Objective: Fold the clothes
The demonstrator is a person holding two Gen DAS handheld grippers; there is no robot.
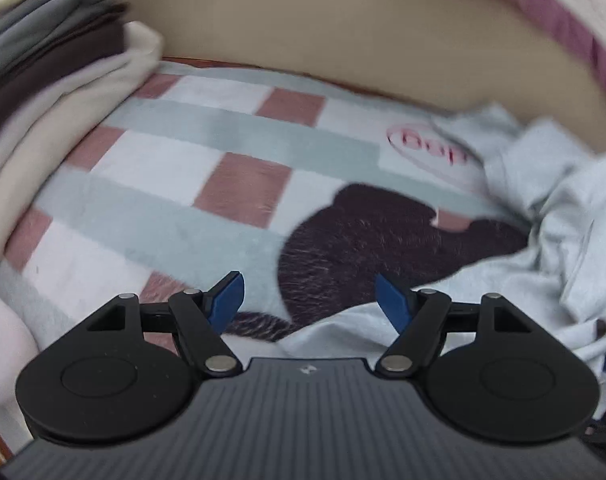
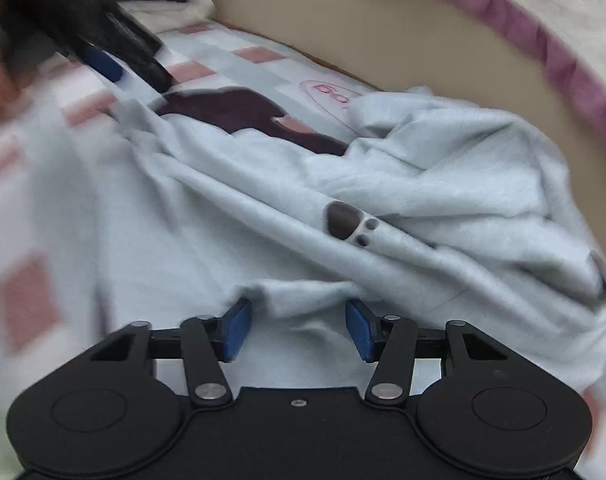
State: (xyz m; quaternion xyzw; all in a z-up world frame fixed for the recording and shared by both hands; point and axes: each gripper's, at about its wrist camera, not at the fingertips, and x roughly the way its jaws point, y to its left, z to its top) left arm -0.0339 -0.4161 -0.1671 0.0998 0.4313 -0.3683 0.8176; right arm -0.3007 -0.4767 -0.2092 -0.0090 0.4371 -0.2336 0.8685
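Note:
A crumpled pale blue garment [image 2: 383, 184] with a dark paw print [image 2: 347, 222] lies on a checked blanket [image 1: 183, 168]. My right gripper [image 2: 299, 306] is open, low over the garment's near edge. A raised fold of the cloth sits between its blue pads [image 2: 237, 330], which do not press on it. My left gripper [image 1: 307, 284] is open above the blanket's dark bear figure, with nothing between its fingers. The garment [image 1: 563, 208] is heaped to its right, with an edge reaching under it. In the right wrist view, a blurred blue fingertip [image 2: 103, 65] of the left gripper shows at upper left.
A stack of folded clothes [image 1: 43, 80] in grey, dark brown and cream stands at the blanket's left end. A beige board [image 1: 343, 32] runs along the far side. Pink-edged bedding [image 1: 563, 12] hangs above it at right.

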